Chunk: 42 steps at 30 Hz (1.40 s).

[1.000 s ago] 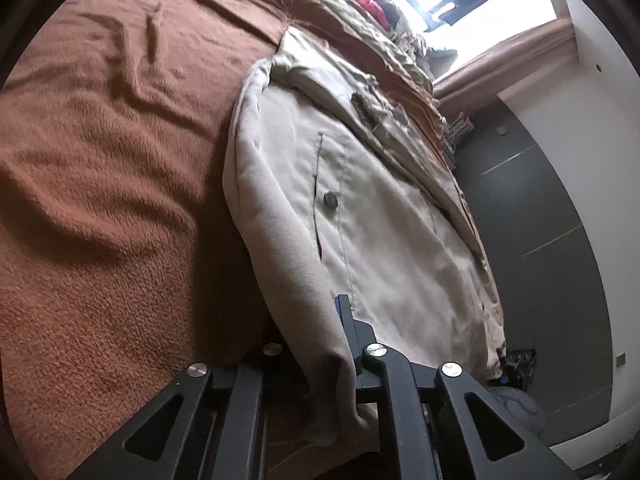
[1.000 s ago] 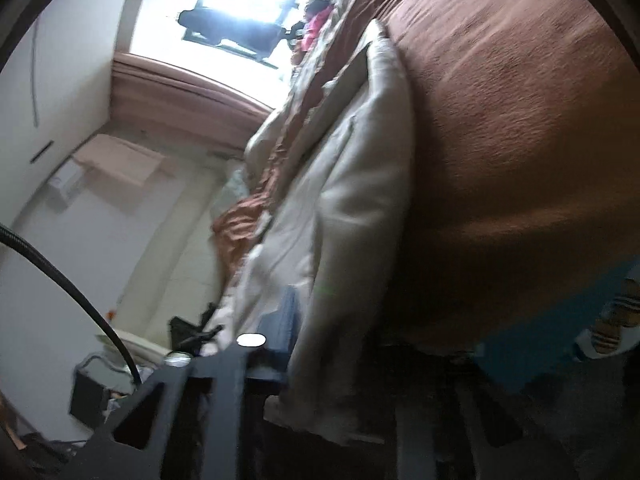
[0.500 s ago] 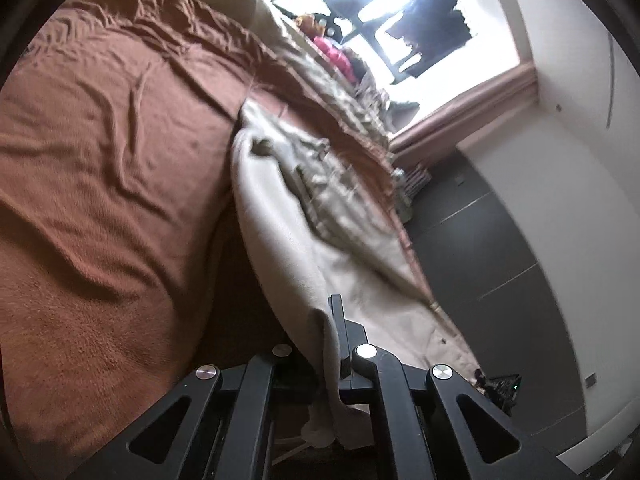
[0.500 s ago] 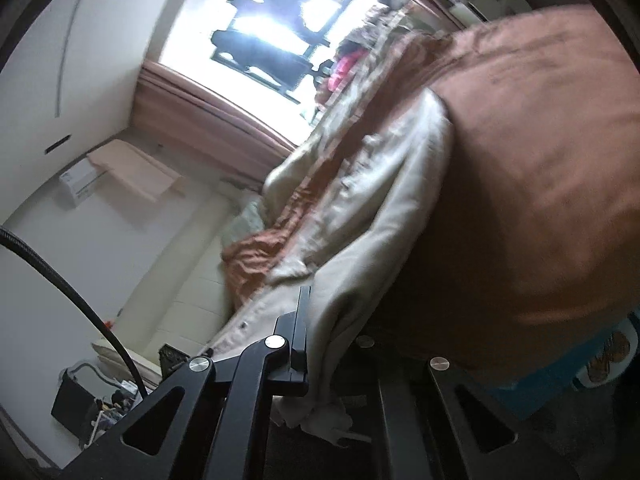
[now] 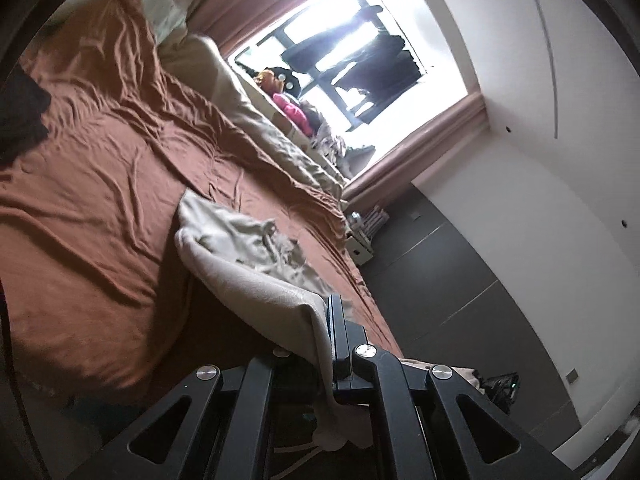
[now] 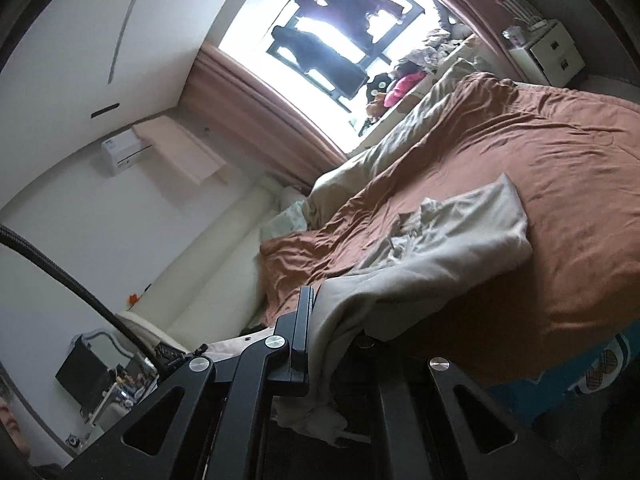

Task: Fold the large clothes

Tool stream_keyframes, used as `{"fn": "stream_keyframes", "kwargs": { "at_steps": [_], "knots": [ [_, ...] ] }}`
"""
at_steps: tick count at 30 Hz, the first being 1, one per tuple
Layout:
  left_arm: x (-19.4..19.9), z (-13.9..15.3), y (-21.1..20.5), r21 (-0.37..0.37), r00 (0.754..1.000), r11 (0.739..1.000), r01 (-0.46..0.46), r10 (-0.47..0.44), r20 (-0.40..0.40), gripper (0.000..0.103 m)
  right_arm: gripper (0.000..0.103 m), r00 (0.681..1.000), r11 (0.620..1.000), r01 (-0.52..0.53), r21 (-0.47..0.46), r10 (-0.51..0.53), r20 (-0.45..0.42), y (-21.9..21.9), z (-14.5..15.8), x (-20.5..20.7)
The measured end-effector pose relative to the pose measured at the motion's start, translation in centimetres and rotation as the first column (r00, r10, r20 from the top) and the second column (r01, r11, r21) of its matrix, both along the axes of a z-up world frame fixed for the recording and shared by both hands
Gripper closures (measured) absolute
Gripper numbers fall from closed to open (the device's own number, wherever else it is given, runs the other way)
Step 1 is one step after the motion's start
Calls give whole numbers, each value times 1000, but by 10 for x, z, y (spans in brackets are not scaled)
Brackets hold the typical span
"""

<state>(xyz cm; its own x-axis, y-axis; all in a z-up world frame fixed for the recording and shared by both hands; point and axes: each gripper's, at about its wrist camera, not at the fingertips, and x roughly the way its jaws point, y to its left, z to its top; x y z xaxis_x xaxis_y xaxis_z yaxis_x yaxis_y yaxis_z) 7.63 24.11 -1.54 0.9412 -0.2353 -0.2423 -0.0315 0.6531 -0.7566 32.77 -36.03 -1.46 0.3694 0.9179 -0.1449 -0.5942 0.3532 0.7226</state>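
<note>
A large beige coat (image 5: 248, 268) lies partly on a bed with a brown cover (image 5: 100, 200). My left gripper (image 5: 320, 336) is shut on the coat's near edge and holds it raised above the bed; cloth hangs down between the fingers. In the right wrist view the same coat (image 6: 460, 236) stretches from the bed to my right gripper (image 6: 332, 332), which is shut on its other near edge and also holds it up. The coat's far end with the collar rests crumpled on the cover.
A rumpled beige duvet (image 5: 256, 120) runs along the bed's far side under a bright window (image 5: 352, 52). A dark garment (image 5: 20, 108) lies on the bed at the left. A white bedside cabinet (image 6: 548, 56) stands beyond the bed. A black cable (image 6: 72, 280) crosses the right wrist view.
Both grippers have lifted and tilted upward with the coat's near edge. The coat lay flat before; its near half now hangs in the air and the rest has bunched up.
</note>
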Motion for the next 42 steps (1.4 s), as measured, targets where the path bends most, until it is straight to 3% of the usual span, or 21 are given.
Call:
{"fn": "stream_keyframes", "kwargs": {
  "at_steps": [4,8,16,21,30,36,42],
  "knots": [
    [-35,21,-8,34,1000,999,-10,10,5,100,100,999,1000,-16,5,15,44,-16,12,-14],
    [-60,38,-16,55,1000,998,-17,16,23,100,100,998,1000,-21,17,20,65,-22,0,-3],
    [-48,52,-16,92,999,995,-32,30,17,100,100,997,1000,23,1,-23,67,-16,-22,17],
    [-9,59,-7,128,999,991,-45,45,2,100,100,996,997,72,-30,-70,64,-11,-12,26],
    [73,69,28,187,994,978,-90,100,-44,99,100,985,983,167,-72,-163,62,36,8,90],
    [135,55,53,214,988,974,-74,101,-115,99,100,977,969,211,-125,-209,31,72,11,118],
    [188,26,75,188,980,981,-58,91,-174,99,100,969,958,235,-168,-244,-37,106,0,149]
  ]
}}
